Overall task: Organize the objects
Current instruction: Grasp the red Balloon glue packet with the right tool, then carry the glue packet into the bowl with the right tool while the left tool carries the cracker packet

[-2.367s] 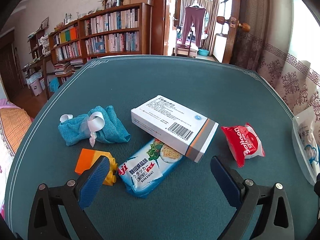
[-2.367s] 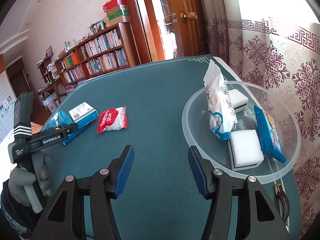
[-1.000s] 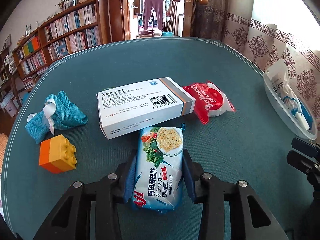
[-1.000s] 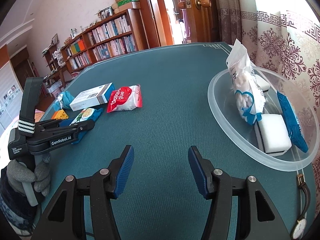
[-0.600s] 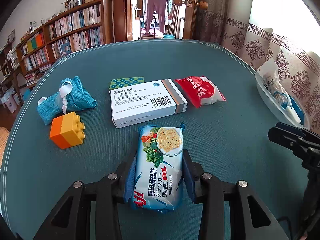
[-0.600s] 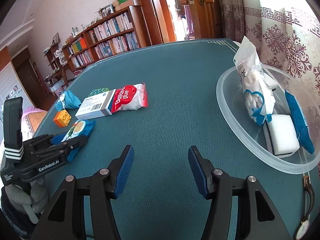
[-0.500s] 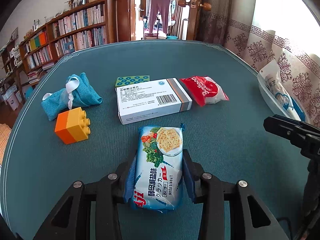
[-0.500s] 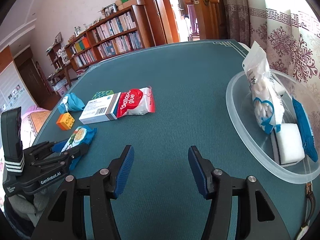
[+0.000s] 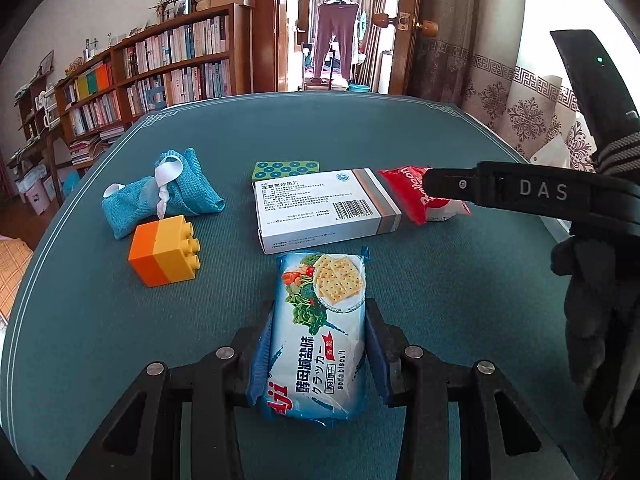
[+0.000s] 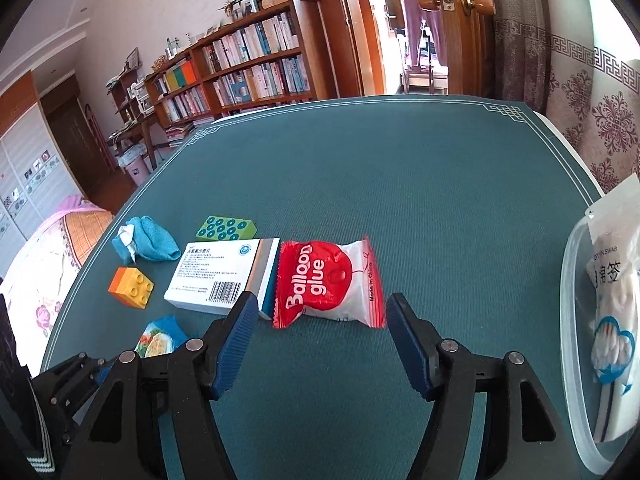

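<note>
Left tool (image 9: 318, 344) was clamped on the soda biscuit pack (image 9: 316, 332); right tool (image 10: 318, 340), its jaws just widened and empty, faced the balloon glue packet (image 10: 326, 282). Medicine box (image 10: 224, 276), toy brick (image 10: 131, 287) and cloth pouch (image 10: 146, 243) remained on the worktop (image 10: 400, 184), outside the clear bowl (image 10: 570, 320).

Home study: bookshelves (image 9: 160, 68), hanging clothes (image 9: 336, 40)

bare table (image 10: 400, 184) beyond red packet (image 10: 326, 282)
</note>
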A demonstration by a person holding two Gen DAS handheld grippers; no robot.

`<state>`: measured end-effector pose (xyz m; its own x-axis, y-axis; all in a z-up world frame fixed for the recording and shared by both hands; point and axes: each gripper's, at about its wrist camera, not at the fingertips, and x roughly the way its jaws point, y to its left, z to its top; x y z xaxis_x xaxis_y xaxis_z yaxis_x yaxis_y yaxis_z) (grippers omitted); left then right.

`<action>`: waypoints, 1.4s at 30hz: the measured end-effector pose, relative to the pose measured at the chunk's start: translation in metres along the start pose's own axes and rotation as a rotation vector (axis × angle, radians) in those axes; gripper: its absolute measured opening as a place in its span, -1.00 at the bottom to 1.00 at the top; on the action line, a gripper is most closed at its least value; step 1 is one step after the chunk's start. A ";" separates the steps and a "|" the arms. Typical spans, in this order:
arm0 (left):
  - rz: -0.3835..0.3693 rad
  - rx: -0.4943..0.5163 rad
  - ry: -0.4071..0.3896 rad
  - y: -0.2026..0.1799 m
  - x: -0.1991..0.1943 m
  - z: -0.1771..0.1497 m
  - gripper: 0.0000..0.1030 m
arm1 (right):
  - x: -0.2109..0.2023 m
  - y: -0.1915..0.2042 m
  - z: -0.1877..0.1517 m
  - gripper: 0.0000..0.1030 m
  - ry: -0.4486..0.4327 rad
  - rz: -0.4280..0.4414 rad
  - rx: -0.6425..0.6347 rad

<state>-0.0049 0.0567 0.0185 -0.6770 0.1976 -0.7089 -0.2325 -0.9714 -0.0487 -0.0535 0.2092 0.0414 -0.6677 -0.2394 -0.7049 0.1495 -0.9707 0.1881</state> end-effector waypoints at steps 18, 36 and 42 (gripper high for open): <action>-0.030 -0.031 0.008 0.004 0.002 0.001 -0.15 | 0.036 0.013 -0.005 0.01 0.021 -0.074 -0.067; -0.021 -0.027 -0.004 0.007 0.000 0.000 -0.15 | -0.017 0.011 -0.034 -0.10 -0.027 -0.033 -0.050; -0.009 -0.019 -0.012 0.004 -0.001 -0.001 -0.15 | -0.042 0.001 -0.044 -0.10 -0.048 -0.029 -0.032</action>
<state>-0.0050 0.0523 0.0184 -0.6832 0.2079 -0.7000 -0.2254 -0.9718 -0.0687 0.0066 0.2175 0.0413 -0.7061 -0.2106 -0.6761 0.1525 -0.9776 0.1452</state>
